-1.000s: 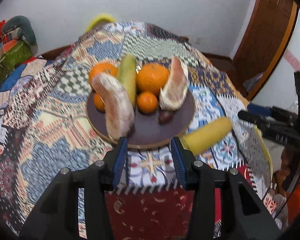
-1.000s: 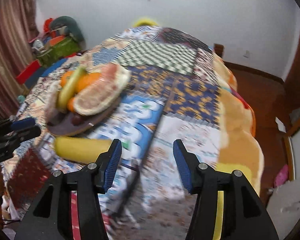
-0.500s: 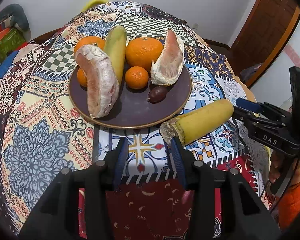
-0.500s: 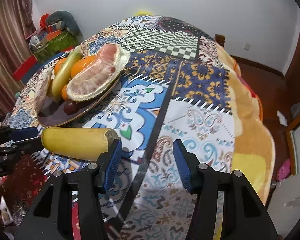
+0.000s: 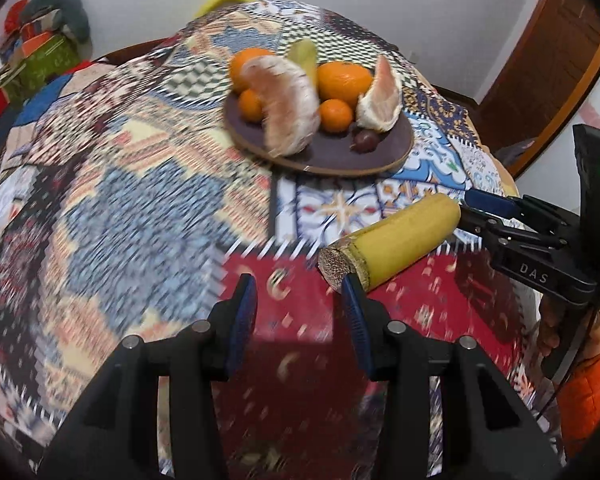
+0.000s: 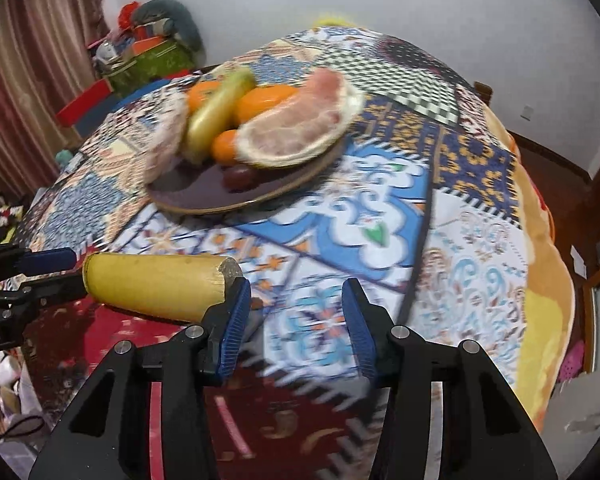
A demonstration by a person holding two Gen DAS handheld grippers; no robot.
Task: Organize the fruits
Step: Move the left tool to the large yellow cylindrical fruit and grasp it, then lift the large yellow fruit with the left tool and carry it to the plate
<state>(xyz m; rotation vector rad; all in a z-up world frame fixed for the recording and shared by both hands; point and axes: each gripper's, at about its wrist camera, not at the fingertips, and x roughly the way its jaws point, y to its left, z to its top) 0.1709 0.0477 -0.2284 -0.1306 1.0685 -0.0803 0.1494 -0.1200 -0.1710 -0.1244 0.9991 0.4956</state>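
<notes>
A round table point(image 5: 112, 208) covered by a patchwork cloth was set before a white wall, its pattern blurred in both views. Toward the far side of the table a dark plate point(image 5: 384, 156) was loaded with oranges point(image 5: 344, 79), two peeled pomelo pieces point(image 5: 290, 110), a greenish fruit and a small dark one. Nearer the front edge, a yellow cut piece of fruit point(image 5: 396, 240), possibly sugarcane, was laid on the cloth. The left gripper point(image 5: 298, 306) was held open and empty, its right finger just beside the cut end. The right gripper point(image 6: 296, 320) was likewise spread wide with nothing between its fingers, beside the other end.
</notes>
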